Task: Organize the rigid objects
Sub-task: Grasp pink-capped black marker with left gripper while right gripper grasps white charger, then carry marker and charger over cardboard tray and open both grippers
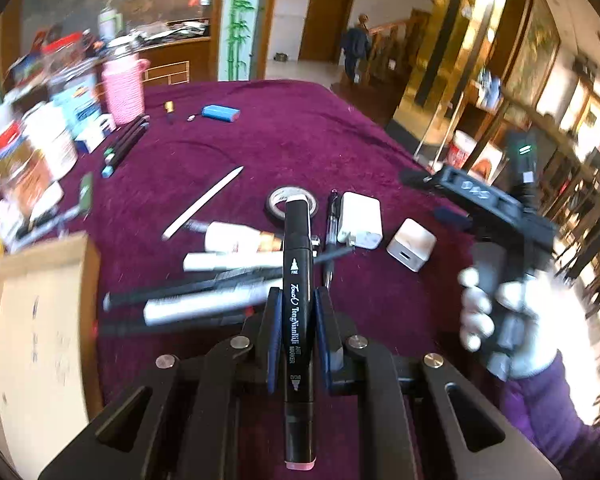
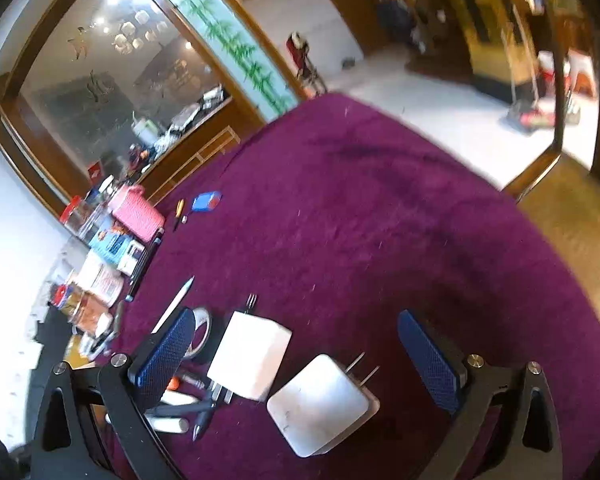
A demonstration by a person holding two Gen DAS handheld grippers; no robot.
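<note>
My left gripper [image 1: 298, 300] is shut on a black art marker [image 1: 298, 280] and holds it above the purple tablecloth [image 1: 300, 140]. Under it lies a pile of pens and white tubes [image 1: 220, 264], a tape roll [image 1: 278, 200], a flat white charger [image 1: 360, 220] and a white cube charger [image 1: 412, 244]. My right gripper [image 2: 296, 356] is open and empty, hovering over the cube charger [image 2: 320, 404] and the flat charger [image 2: 252, 352]. The right gripper also shows in the left wrist view [image 1: 420, 178], held in a gloved hand.
A cardboard box [image 1: 32, 320] stands at the near left. Boxes, jars and a pink woven cup [image 1: 122, 88] line the left edge. A white stylus [image 1: 204, 202], green-tipped markers [image 1: 126, 144] and a blue battery pack [image 1: 220, 113] lie further back. The table edge [image 2: 540, 248] curves at the right.
</note>
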